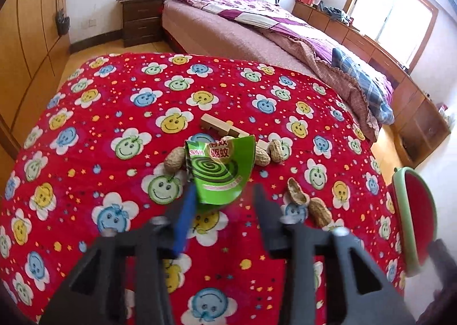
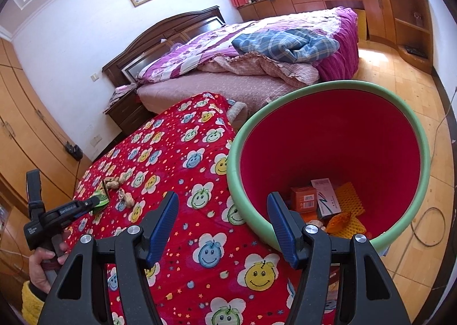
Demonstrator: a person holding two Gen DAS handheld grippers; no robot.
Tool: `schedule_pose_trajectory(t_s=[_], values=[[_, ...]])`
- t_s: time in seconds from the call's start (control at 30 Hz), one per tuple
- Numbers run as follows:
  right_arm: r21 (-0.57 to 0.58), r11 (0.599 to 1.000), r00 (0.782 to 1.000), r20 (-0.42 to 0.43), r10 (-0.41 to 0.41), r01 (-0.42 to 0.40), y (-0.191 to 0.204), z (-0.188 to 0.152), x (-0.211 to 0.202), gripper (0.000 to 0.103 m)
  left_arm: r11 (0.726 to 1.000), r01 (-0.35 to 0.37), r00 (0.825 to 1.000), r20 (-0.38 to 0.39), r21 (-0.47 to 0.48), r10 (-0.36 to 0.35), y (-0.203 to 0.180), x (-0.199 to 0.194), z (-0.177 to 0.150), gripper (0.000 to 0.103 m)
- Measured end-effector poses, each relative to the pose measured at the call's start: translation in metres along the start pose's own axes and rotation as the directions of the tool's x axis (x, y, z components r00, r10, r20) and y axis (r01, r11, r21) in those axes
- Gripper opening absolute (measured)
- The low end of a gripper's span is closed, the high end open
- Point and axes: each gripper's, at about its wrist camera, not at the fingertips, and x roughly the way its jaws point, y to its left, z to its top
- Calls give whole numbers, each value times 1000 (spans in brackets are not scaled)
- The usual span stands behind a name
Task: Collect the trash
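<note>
**Green wrapper at the left jaws, bin waiting**

Blue-padded left gripper [image 1: 225, 196] stands with jaws parted, nothing clamped; the near edge of the green mosquito-coil wrapper [image 1: 221, 170] sits just between the fingertips, toward the left pad. Wrapper lies partly raised off the red smiley cloth [image 1: 114, 130], long axis running roughly 6 to 12 o'clock in the left wrist view, torn top edge pointing to 12.

Peanut shells [image 1: 175, 160] flank it at 9 and 2 o'clock; more shells [image 1: 310, 202] at 4 o'clock; a wooden block [image 1: 217, 126] beyond at 12.

Right gripper [image 2: 222, 225] also wide, empty, hanging over the cloth edge. Red bin with green rim [image 2: 422, 147] at its 2 o'clock, tilted mouth toward the camera, boxes and yellow netting already inside.

Judged step: grasping the wrapper. Next move calls for closing on the near edge, lifting, then carrying toward 3 o'clock to the bin. Thin sheet may slip or fold.
</note>
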Motion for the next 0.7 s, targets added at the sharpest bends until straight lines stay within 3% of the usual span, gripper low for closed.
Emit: schedule_pose_trajectory(t_s=[0.1, 0.2, 0.43, 0.53, 0.7], values=[[6, 1000, 1000, 1, -2, 2, -3, 0, 0, 66, 1000, -25, 1000, -7, 3, 25, -4, 6, 1, 61], [15, 1000, 1000, 0, -4, 4, -7, 0, 0, 66, 998, -61, 998, -28, 11, 62, -9, 20, 4, 62], [28, 1000, 1000, -12, -7, 8, -13, -1, 6, 66, 993, -116, 993, -3, 29, 116, -13, 38, 11, 61], [27, 1000, 1000, -17, -7, 8, -14, -1, 7, 66, 993, -117, 993, 17, 13, 117, -11, 39, 11, 52], [21, 1000, 1000, -23, -2, 3, -11, -1, 9, 66, 996, -86, 996, 39, 33, 85, -7, 29, 9, 50]])
